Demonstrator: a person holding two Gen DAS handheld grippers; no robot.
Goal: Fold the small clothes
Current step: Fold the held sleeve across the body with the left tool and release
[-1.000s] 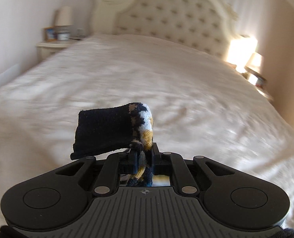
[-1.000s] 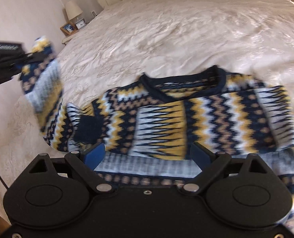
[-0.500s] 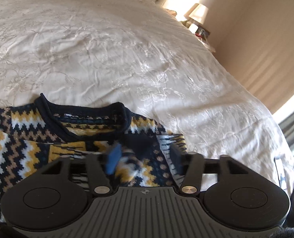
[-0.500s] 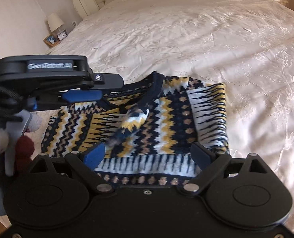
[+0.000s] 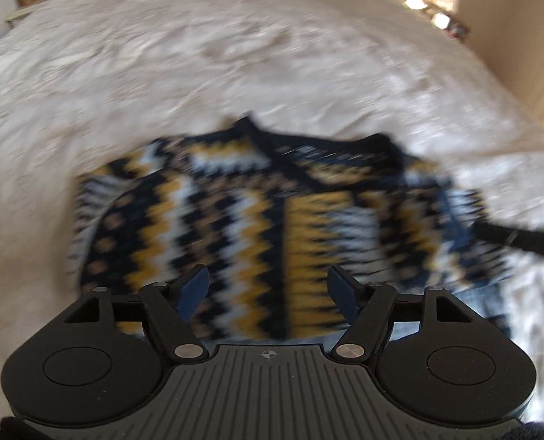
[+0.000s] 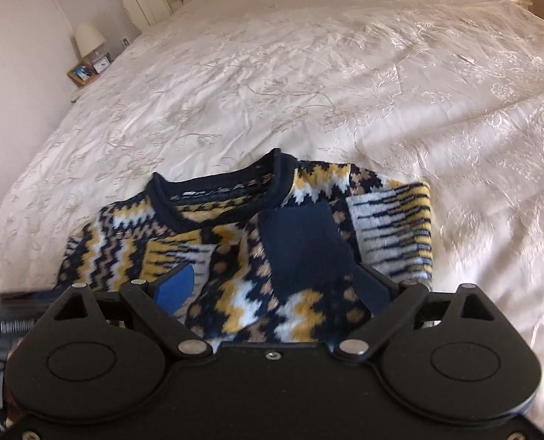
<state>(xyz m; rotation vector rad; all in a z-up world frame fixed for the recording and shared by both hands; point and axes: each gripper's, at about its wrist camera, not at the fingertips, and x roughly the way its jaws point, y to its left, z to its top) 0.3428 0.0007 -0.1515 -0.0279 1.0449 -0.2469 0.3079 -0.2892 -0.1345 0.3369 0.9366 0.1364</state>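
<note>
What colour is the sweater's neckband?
Dark navy, edging the sweater at its neckband; clearest in the right wrist view.

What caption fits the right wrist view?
Open right claw over a patterned sweater, sleeves folded in, on a cream bedspread.

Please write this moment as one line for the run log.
sweater: flat on bed, sleeves folded in | left gripper: opening, nothing between | right gripper: open, empty
</note>
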